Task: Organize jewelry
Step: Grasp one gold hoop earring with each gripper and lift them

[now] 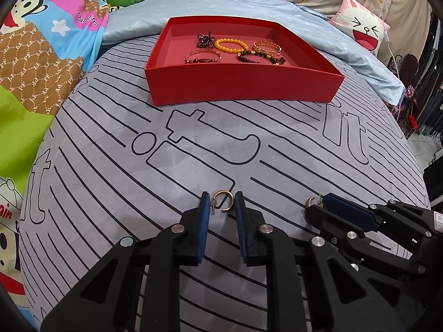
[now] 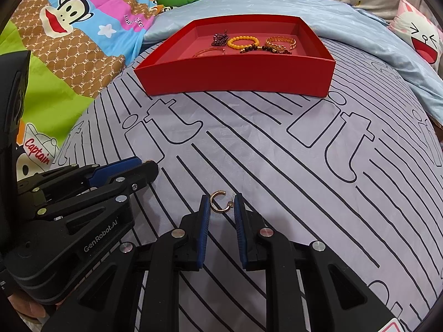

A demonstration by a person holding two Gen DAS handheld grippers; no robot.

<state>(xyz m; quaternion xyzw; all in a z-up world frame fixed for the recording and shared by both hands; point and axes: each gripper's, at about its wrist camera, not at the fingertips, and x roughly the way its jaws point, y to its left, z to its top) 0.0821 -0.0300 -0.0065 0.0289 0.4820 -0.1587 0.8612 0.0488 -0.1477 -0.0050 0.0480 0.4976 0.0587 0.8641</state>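
At the bottom middle of the left wrist view, the left gripper (image 1: 222,207) is standing with its two blue pads apart, and a small gold hoop earring (image 1: 222,201) is lying on the bed sheet (image 1: 290,149) between the tips. The pads are not touching it. At the lower right of this view the right gripper (image 1: 318,207) is coming in from the side, with a second gold earring (image 1: 310,201) just at its tip.

In the right wrist view, the right gripper (image 2: 220,206) is also standing apart at the bottom middle, and this second earring (image 2: 220,201) is lying between its tips, very near both pads. The left gripper (image 2: 144,166) is showing at the left edge.

Further up, in the upper middle of both views, a red tray (image 1: 243,88) is sitting on the striped sheet. Inside it, several bracelets are lying, among them an orange bead bracelet (image 1: 231,44) and a gold bangle (image 1: 267,46). Behind the tray a light blue blanket (image 1: 221,2) is lying.
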